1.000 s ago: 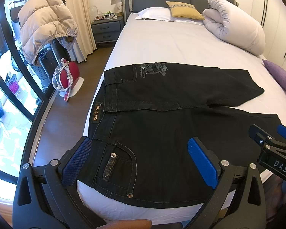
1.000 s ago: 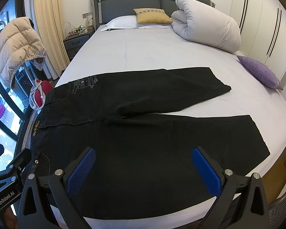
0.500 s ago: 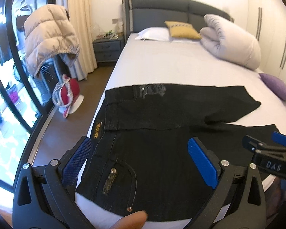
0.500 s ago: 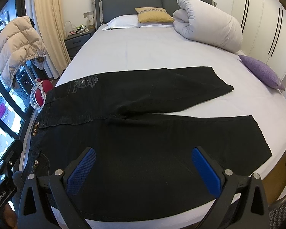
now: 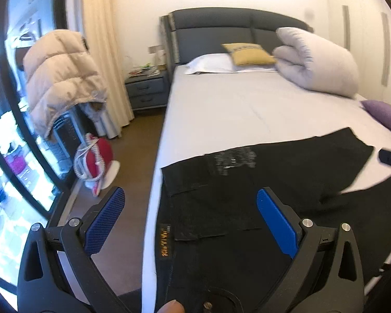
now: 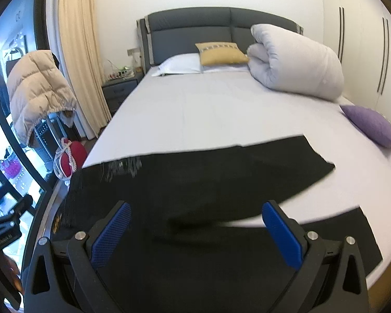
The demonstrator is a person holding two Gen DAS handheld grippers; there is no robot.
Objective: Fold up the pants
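The left hand-held gripper (image 5: 190, 221) hangs released, its two blue pads spread wide with nothing between them, poised over the waistband end of the black pants (image 5: 247, 208) close to the left edge of the bed (image 5: 221, 109). The right hand-held gripper (image 6: 196, 230) is likewise released, jaws wide and empty, above the middle of the pants (image 6: 208, 172), where the two legs part. The one pair of pants lies flat across the foot end of the bed, waistband at the bed's left edge and two legs running toward the right, the farther leg angled away so a wedge of white sheet shows between them; the nearer leg reaches close to the bed's near edge. Beyond the pants the sheet lies broad and bare up to the headboard end, where there are one white pillow (image 6: 179, 64), one yellow cushion (image 6: 223, 53) and one rolled white duvet (image 6: 297, 60); one purple cushion (image 6: 372, 125) sits at the right edge. Left of the bed runs a strip of wood floor (image 5: 140, 143) with one nightstand (image 5: 147, 91), one cream curtain (image 5: 104, 52), one beige puffer jacket (image 5: 60, 78) draped over a stand, and one red bag (image 5: 97, 160) on the floor.
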